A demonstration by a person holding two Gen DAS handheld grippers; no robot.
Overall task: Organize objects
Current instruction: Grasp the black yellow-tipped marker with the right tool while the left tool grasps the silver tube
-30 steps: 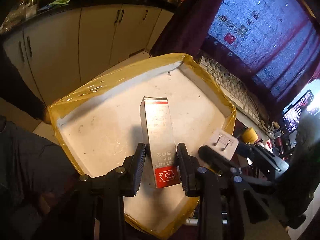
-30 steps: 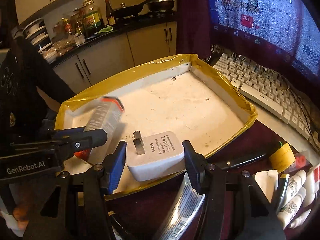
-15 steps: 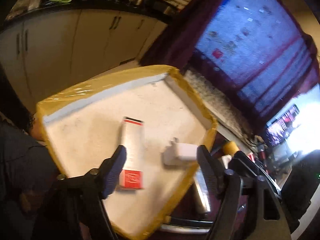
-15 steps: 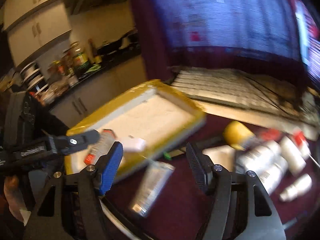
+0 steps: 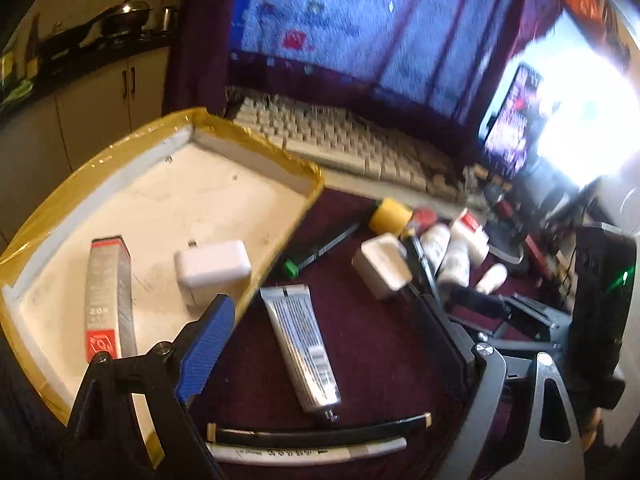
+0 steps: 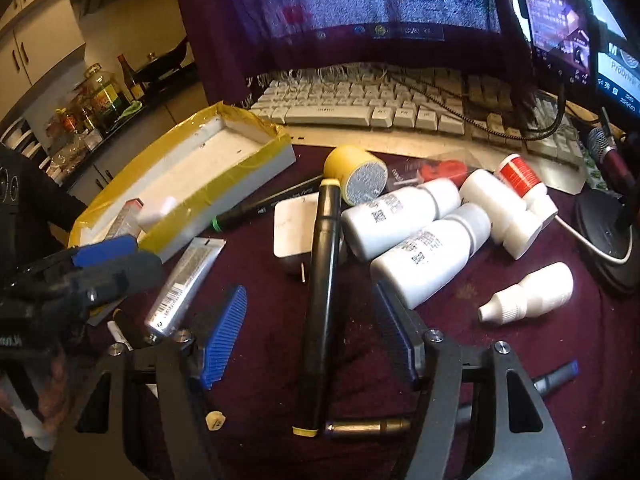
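A foam tray edged with yellow tape (image 5: 48, 216) (image 6: 224, 172) holds a silver-and-red box (image 5: 106, 300) lying flat and a white charger plug (image 5: 212, 268). My left gripper (image 5: 324, 304) hangs over the maroon cloth just right of the tray. Its jaws are opening, and a silver tube (image 5: 300, 340) (image 6: 184, 280) lies loose on the cloth below them. My right gripper (image 6: 310, 292) is open above a black marker (image 6: 320, 280) that rests on the cloth, untouched. The left gripper's fingers (image 6: 116, 260) show at the left edge of the right wrist view.
Several white bottles (image 6: 420, 256), a yellow-capped cylinder (image 6: 354, 170), a white adapter (image 6: 294, 228) and a green-tipped pen (image 5: 316, 252) crowd the cloth. A keyboard (image 6: 380, 100) and monitors stand behind. Two pens (image 5: 316, 444) lie near the front edge. A microphone base (image 6: 604, 236) sits at right.
My left gripper let go of the silver-and-red box and my right let go of the white plug; both now lie in the tray. Both grippers opened and swung right, over the cluttered cloth.
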